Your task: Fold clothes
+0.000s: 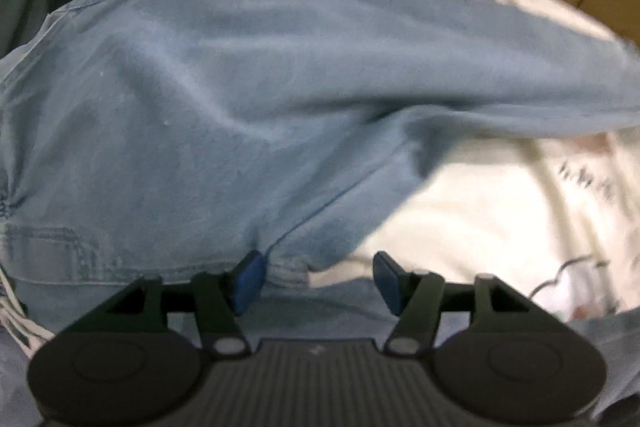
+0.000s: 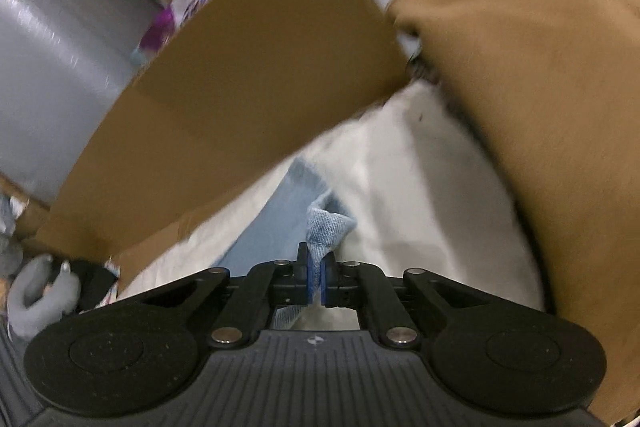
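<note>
Jeans (image 1: 248,99) pinched in right hand-held gripper (image 2: 314,277); left hand-held gripper (image 1: 316,281) gapes empty.

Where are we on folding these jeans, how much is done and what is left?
Early. Done: the light blue jeans lie spread on the white sheet, still rumpled, with no finished fold visible. In hand: the right gripper is shut on a denim edge; the left gripper is open at the hem, gripping nothing. Left: the left-hand grasp and the folds themselves.
</note>
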The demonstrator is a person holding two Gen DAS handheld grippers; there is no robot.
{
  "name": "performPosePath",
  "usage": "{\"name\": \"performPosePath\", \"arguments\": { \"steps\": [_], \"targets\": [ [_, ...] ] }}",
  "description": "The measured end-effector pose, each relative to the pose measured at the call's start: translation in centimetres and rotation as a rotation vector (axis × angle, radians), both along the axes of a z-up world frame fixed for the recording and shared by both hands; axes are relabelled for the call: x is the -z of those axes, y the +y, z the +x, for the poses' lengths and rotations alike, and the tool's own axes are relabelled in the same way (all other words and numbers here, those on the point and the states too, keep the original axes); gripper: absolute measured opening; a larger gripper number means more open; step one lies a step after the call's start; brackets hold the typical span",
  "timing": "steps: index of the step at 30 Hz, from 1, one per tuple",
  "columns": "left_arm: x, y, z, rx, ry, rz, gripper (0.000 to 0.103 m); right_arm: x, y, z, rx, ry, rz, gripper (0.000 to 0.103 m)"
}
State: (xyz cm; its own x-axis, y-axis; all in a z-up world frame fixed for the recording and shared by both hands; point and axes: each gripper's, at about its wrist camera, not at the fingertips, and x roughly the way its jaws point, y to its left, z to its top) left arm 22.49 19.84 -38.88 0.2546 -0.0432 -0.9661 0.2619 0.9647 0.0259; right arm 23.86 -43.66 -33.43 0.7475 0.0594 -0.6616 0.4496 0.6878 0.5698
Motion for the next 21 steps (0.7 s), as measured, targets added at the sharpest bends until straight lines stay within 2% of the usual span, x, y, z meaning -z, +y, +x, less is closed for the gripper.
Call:
{"name": "performPosePath", "arguments": {
  "steps": [1, 3, 4, 5, 6, 9, 11, 14, 17, 18, 21],
  "targets": [
    [0.3, 0.0, -0.1, 0.004, 0.0, 0.023, 0.061, 0.0, -0.1, 0.0, -0.002, 0.004, -0.013, 0.002],
    [0.2, 0.3, -0.1, -0.004, -0.017, 0.047, 0.039, -0.1, -0.2, 0.1, -0.007, 0.013, -0.036, 0.002],
    [0.0, 0.5, -0.1, -0.012, -0.024, 0.055, 0.035, 0.1, -0.2, 0.1, -0.01, 0.019, -0.042, 0.002],
    [-0.3, 0.7, -0.2, -0.017, -0.021, 0.038, 0.027, 0.2, -0.3, 0.1, -0.012, 0.025, -0.047, 0.002],
    [-0.7, 0.9, -0.3, -0.021, -0.019, 0.022, 0.025, 0.3, -0.3, 0.1, -0.015, 0.03, -0.052, 0.002],
    [-2.2, 0.9, -0.9, 0.016, -0.022, 0.024, 0.023, 0.6, -0.5, 0.0, -0.022, 0.048, -0.068, 0.002],
    [-2.9, 1.6, -1.0, -0.008, 0.009, -0.023, 0.023, 0.8, -0.6, 0.0, -0.027, 0.06, -0.078, 0.002],
    [-2.4, 3.1, -0.9, -0.026, 0.063, -0.082, 0.022, 1.2, -0.8, 0.0, -0.035, 0.077, -0.094, 0.002],
    [-0.9, 2.8, -0.9, -0.007, 0.088, -0.052, 0.025, 1.7, -0.9, 0.0, -0.045, 0.104, -0.109, 0.002],
    [-0.7, 2.5, -0.8, 0.0, 0.089, -0.043, 0.026, 2.4, -0.9, 0.0, -0.057, 0.141, -0.113, 0.003],
    [-1.5, 2.1, -0.6, 0.017, 0.078, -0.052, 0.033, 2.9, -0.6, -0.7, -0.071, 0.162, -0.118, 0.007]
  ]
}}
